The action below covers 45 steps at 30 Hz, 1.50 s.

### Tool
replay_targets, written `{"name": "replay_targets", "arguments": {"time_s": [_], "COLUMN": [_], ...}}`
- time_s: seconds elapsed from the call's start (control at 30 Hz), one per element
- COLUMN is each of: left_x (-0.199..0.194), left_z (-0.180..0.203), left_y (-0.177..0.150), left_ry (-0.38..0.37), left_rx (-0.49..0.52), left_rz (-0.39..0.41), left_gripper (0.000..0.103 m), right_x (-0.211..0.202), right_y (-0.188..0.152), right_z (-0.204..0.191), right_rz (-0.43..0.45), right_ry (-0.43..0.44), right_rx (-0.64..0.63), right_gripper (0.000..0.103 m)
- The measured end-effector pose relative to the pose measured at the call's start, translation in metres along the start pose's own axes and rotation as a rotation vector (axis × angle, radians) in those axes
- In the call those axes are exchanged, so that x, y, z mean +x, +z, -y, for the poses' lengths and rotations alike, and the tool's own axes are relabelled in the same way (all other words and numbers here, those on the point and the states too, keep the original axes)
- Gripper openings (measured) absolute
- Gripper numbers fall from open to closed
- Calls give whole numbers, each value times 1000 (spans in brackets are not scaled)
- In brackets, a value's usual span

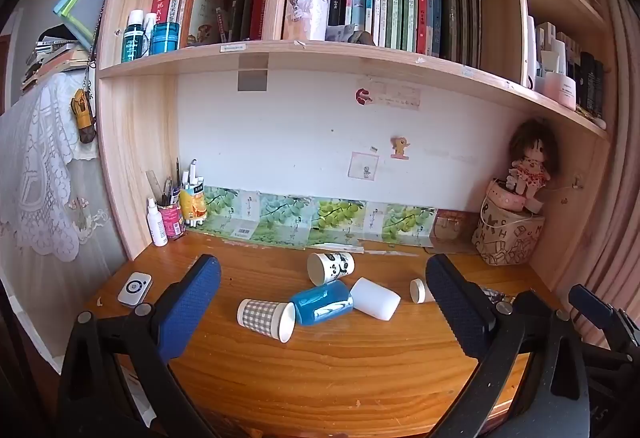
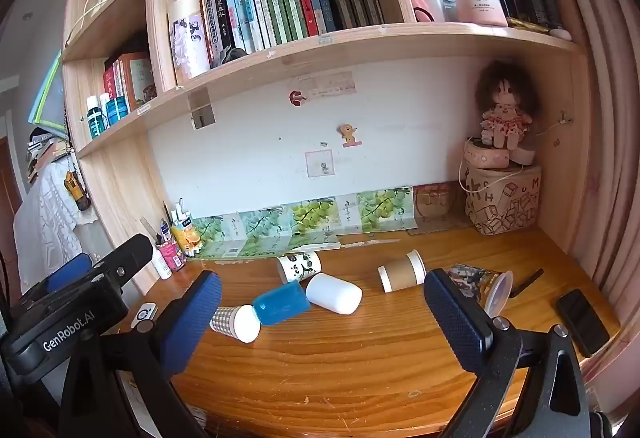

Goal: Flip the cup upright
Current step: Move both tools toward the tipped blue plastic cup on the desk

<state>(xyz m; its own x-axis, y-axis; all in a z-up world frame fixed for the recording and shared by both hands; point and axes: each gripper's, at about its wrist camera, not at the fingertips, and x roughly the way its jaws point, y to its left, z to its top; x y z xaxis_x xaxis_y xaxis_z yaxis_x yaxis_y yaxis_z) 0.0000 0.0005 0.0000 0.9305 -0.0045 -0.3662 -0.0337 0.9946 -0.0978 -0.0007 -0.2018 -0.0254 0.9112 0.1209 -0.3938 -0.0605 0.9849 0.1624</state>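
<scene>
Several cups lie on their sides on the wooden desk (image 1: 320,366): a checked paper cup (image 1: 266,319), a blue cup (image 1: 322,303), a white cup (image 1: 376,298), a panda-print cup (image 1: 331,267) and a brown-sleeved cup (image 2: 402,271). A patterned plastic cup (image 2: 482,288) lies by the right fingertip (image 2: 456,322). My left gripper (image 1: 323,308) is open and empty, held above the desk's front, short of the cups. My right gripper (image 2: 322,322) is open and empty, also short of the cups. The left gripper's body shows at the right wrist view's left edge (image 2: 68,318).
A pen holder (image 1: 171,216) and a spray bottle (image 1: 157,224) stand at the back left. A white remote (image 1: 135,289) lies at the left. A printed box (image 2: 504,202) with a doll (image 2: 505,110) stands at the back right. A black phone (image 2: 582,320) lies at the right edge.
</scene>
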Motion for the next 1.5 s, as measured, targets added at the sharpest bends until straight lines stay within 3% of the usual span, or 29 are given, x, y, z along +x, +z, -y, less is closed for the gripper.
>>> {"name": "replay_targets", "arguments": {"time_s": [0.73, 1.5], "left_x": [2, 6], "left_z": [1, 38], "left_y": [-3, -14], "left_ry": [-6, 15], "left_rx": [7, 119], "left_rz": [-14, -61], "left_gripper": [102, 101], "right_x": [0, -3], "right_y": [0, -3], "right_z": [7, 34], "right_rz": [-12, -25], "right_ry": [7, 10], "right_rx": [17, 127], "right_gripper": [101, 101]}}
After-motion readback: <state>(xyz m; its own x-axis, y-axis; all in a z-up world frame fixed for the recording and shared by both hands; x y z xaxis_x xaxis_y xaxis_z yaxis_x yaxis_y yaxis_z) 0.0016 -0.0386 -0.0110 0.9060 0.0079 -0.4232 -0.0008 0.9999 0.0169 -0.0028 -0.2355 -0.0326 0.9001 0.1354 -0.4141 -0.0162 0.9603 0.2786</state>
